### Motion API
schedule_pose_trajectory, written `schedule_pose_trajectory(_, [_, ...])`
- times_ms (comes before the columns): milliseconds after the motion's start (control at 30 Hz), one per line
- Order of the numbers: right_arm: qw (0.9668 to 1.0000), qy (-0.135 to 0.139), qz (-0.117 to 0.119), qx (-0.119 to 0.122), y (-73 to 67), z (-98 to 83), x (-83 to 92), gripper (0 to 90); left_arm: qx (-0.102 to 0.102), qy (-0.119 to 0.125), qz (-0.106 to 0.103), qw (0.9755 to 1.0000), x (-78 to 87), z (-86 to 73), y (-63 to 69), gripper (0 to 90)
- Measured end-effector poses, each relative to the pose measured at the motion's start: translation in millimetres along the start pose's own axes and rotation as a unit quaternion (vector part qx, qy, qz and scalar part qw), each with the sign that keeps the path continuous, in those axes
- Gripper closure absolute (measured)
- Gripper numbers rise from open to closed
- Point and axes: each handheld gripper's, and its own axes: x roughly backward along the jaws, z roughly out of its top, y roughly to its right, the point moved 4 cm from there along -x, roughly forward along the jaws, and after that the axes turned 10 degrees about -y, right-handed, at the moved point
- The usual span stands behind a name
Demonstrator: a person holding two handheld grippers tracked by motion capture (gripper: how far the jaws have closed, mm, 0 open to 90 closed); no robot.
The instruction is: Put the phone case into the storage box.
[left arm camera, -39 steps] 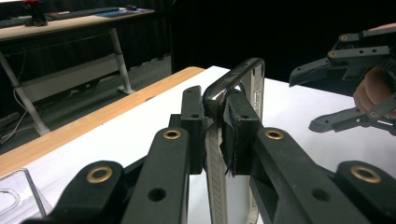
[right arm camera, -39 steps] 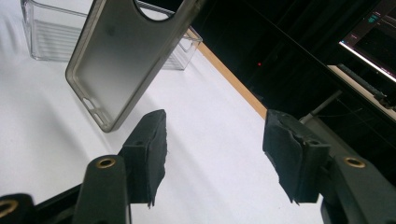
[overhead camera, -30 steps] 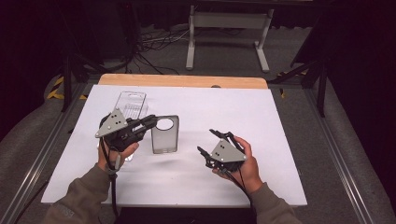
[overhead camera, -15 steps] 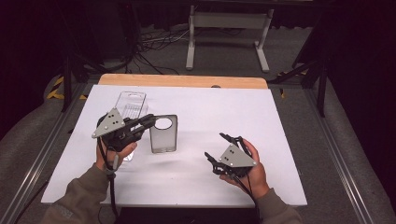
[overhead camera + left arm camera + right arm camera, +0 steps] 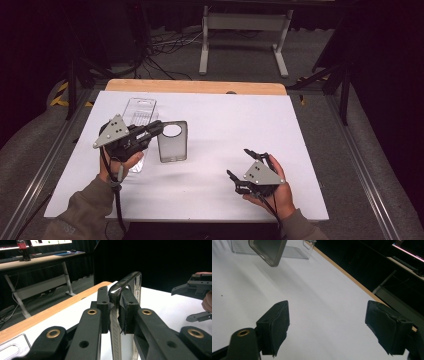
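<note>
The left claw (image 5: 156, 128) is squeezed tight on the top edge of a see-through grey phone case with a round hole (image 5: 173, 142). In the left gripper view, the two black pads (image 5: 128, 307) press on both sides of the case's shiny rim (image 5: 125, 283), and the case sticks out past the tips. The case hangs just in front of this claw, above the white table top (image 5: 225, 125). A clear plastic box with ridges (image 5: 139, 111) lies flat on the table just behind and under the left claw. The right claw (image 5: 246, 162) is well apart from the case, off to its side and closer to the person. Its jaws have just been opening and now stand wide, with nothing between them but bare table. In the right gripper view, the case (image 5: 268, 250) floats far ahead of its pads (image 5: 277, 325).
</note>
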Motion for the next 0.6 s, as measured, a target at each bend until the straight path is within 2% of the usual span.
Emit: schedule_pose_trajectory(600, [0.9994,-0.024,-0.009,-0.021,7.1,-32.0,6.0,20.2,0.001,0.008,0.012,0.9999,11.0,3.0,-7.4,80.3])
